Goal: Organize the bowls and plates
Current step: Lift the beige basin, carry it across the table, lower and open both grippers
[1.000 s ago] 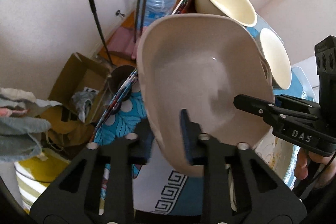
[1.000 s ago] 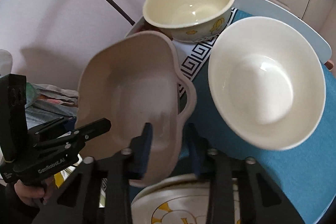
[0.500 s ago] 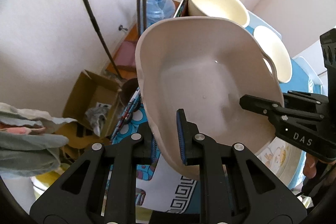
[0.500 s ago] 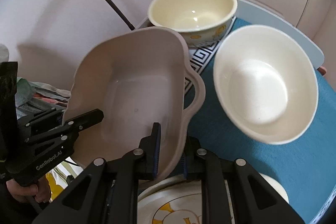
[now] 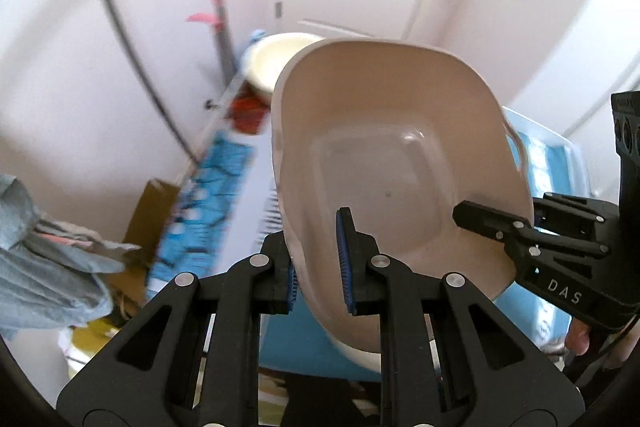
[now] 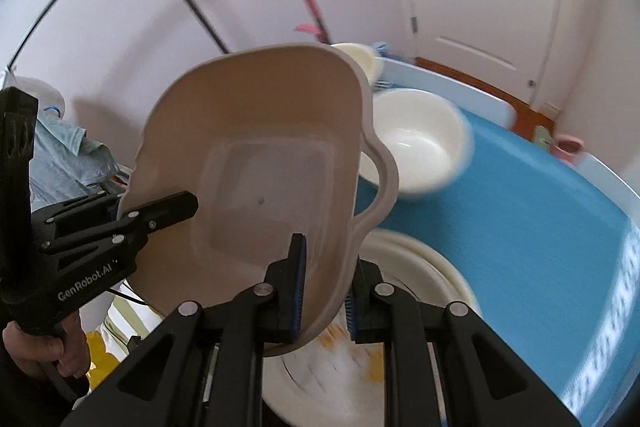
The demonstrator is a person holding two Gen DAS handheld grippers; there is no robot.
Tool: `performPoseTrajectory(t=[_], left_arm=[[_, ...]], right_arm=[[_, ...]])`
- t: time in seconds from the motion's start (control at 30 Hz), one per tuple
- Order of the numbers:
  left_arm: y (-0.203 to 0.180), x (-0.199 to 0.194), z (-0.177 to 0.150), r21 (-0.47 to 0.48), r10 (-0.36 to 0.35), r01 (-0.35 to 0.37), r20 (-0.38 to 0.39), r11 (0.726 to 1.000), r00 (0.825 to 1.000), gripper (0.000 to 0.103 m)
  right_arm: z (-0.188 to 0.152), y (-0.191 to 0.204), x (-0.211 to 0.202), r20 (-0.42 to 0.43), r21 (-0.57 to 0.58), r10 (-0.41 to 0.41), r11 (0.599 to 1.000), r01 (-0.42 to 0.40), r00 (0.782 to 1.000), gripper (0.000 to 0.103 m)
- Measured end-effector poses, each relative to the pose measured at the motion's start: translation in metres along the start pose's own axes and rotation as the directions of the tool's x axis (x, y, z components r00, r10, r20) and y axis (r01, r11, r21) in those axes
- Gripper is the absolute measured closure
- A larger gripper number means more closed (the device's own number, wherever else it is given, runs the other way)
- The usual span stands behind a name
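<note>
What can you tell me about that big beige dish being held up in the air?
The dish is a pale beige, squarish tub with rounded corners, a flat bottom, sloping walls and a wavy handle lip on one side. It looks like matte plastic and is empty. It is held off the table, tilted so its inside faces the cameras. The left gripper pinches one rim, the right gripper the rim near the handle. It hangs above a plate.

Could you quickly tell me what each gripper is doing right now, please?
Left gripper: closed on the near rim of the beige dish.
Right gripper: closed on the same dish's opposite rim, so both hold it up, tilted.
</note>
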State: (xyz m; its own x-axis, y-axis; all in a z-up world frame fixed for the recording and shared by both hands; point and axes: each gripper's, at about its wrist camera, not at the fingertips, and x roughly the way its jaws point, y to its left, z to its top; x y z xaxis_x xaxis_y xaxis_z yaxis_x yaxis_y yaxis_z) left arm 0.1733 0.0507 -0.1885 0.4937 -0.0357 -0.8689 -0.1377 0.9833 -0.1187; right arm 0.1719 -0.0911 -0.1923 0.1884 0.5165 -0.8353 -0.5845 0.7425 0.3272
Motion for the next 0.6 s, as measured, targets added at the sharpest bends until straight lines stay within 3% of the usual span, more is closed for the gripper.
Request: performPoseTrajectory(t=[0.17, 0.37, 0.6], left_arm=[[-0.084, -0.003, -0.013, 0.101, -0.089, 0.089, -0.003, 0.991, 0.996, 0.088], [-0.181, 0.011, -0.044, 0.216, -0.198, 0.208, -0.066, 0.954, 0.978, 0.088], [-0.252, 0.045, -0.081, 0.295, -0.250, 0.287, -0.157, 0.911, 0.955, 0.088]], right_arm=[[-0.048, -0.060, -0.063, 0.044, 0.101, -0.094, 0.991, 0.089, 0.995, 0.088], [-0.112, -0.129, -0.114, 0.053, 0.246, -0.201, 0.952, 0.183, 0.978, 0.087], [-0.173, -0.188, -0.128, 0.015, 0.360, -0.265, 0.901, 0.242, 0.964, 0.088]])
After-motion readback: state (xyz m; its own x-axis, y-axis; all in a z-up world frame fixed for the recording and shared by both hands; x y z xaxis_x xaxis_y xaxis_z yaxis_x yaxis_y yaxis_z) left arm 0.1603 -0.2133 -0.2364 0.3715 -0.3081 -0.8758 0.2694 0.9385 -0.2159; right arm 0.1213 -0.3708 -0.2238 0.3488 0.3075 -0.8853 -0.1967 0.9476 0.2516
